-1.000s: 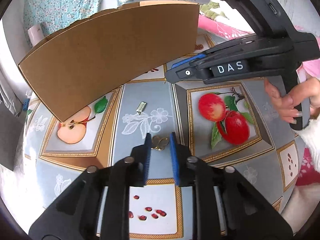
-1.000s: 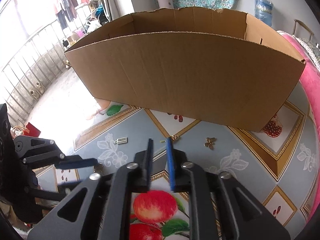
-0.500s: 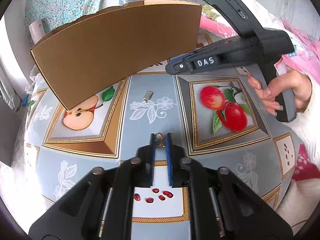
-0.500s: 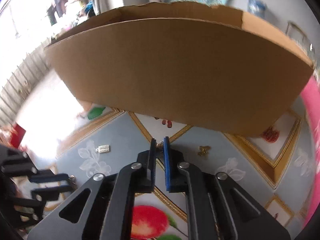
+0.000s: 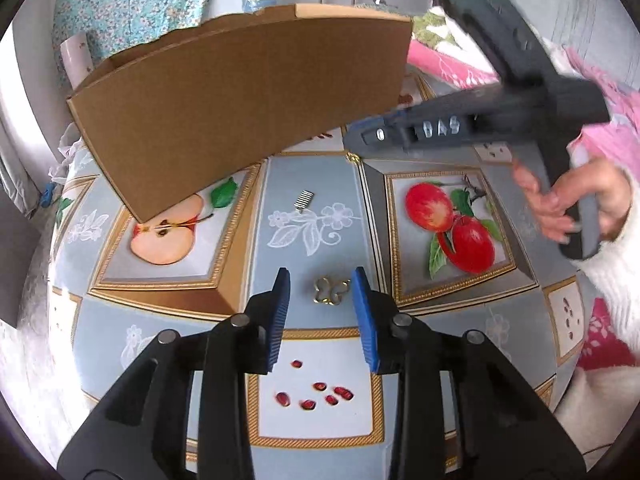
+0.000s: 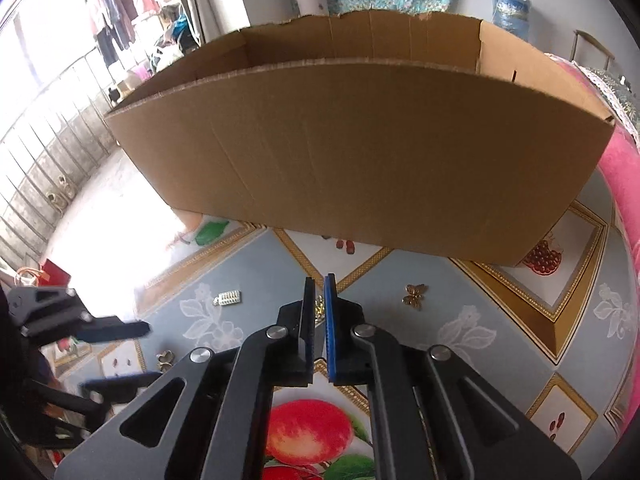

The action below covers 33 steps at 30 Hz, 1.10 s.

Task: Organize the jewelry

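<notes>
I judge the job barely started: nothing visibly sits in the cardboard box [image 6: 360, 152], though I cannot see its floor, and several pieces lie loose on the worktop [image 5: 320, 184] in front of it. My left tool [image 5: 320, 300] stands part open, its jaws having just been opening, with the gold clover charm [image 5: 331, 291] lying between the pads, untouched, well in front of the box. My right tool [image 6: 319, 300] is pinched almost closed on a small gold piece [image 6: 319, 305] near the box's front wall. A butterfly charm [image 6: 415, 295] lies beside it and a silver comb-like pendant [image 5: 304, 199] further left. A second ago the right tool was wider and empty; half a second ago the left was nearly closed around the clover.
</notes>
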Available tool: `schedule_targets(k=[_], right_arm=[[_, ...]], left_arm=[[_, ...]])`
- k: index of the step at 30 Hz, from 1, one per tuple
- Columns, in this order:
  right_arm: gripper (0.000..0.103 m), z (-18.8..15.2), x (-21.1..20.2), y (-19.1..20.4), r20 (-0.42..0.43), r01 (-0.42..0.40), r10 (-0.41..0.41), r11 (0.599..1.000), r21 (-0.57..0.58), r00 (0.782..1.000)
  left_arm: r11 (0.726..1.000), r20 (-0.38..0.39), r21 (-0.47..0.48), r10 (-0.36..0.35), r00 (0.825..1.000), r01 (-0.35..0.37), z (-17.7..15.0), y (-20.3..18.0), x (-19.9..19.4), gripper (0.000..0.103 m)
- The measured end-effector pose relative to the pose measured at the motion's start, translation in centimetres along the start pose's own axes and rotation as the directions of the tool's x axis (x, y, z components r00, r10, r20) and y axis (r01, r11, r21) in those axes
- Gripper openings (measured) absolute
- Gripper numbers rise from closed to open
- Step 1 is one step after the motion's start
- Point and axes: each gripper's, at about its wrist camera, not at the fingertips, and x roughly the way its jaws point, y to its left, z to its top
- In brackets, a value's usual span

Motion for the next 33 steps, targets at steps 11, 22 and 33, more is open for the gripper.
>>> schedule_targets(k=[11,22,33], right_arm=[[0.005,0.5,-4.3,-0.2,0.083,-0.045,0.043,0.999,0.018,0.996],[0.005,0.1,-5.6,-0.7,0.066,-0.034,0.032,0.999,0.019,0.997],[0.005,-1.3,-4.9,-2.3,0.028,-0.025,0.023,0.998,0.056,0.999]], left_arm=[[0.997,0.02,0.061,0.049,0.999,-0.05,0.3,-1.5,0.6,0.007],[0.999,0.009,0.019,0.043,0.999,-0.043,-0.2,-0.3,0.0,0.0],[0.997,0.039,-0.029,0.067,0.997,-0.066,-0.4,1.3,-1.9,0.0]])
